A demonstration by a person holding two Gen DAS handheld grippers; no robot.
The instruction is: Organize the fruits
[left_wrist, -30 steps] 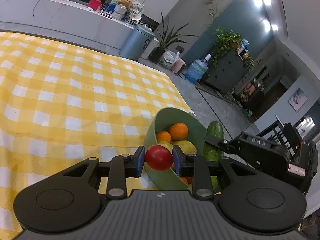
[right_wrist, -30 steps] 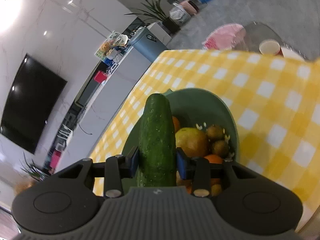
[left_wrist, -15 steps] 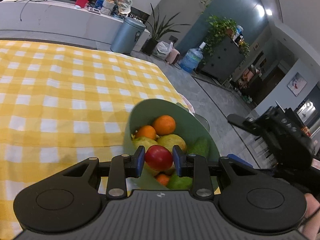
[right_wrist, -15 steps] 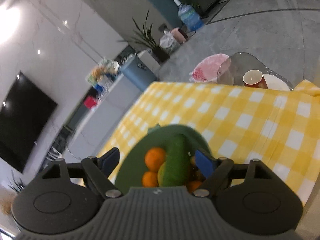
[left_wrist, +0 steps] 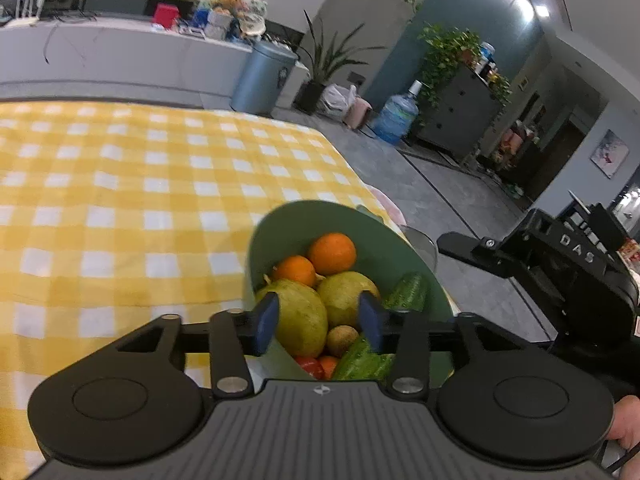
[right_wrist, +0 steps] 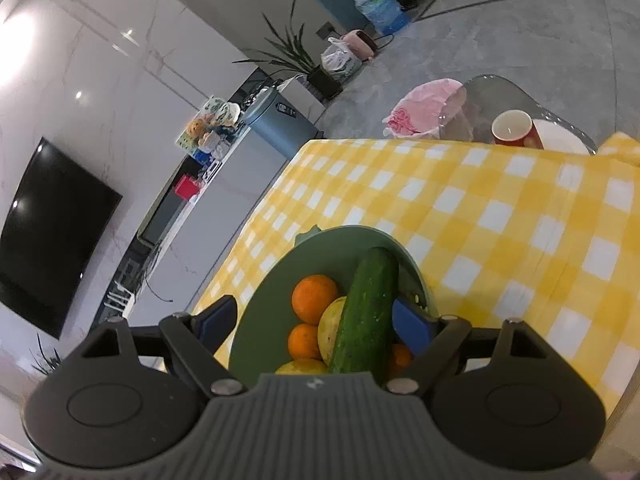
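tomato (left_wrist: 310,365) lies in the bowl (left_wrist: 280,236) (below the left gripper's (left_wrist: 318,320) just-opened jaws).

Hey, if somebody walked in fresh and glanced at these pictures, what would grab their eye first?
Probably the green bowl heaped with oranges, pears and a long cucumber, sitting near the edge of the yellow checked tablecloth. Both pairs of tongs, left and right, hang open just above it.

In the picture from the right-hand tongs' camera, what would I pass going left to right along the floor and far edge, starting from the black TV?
Black TV → red box → grey bin → potted plant → pink bag → red cup.
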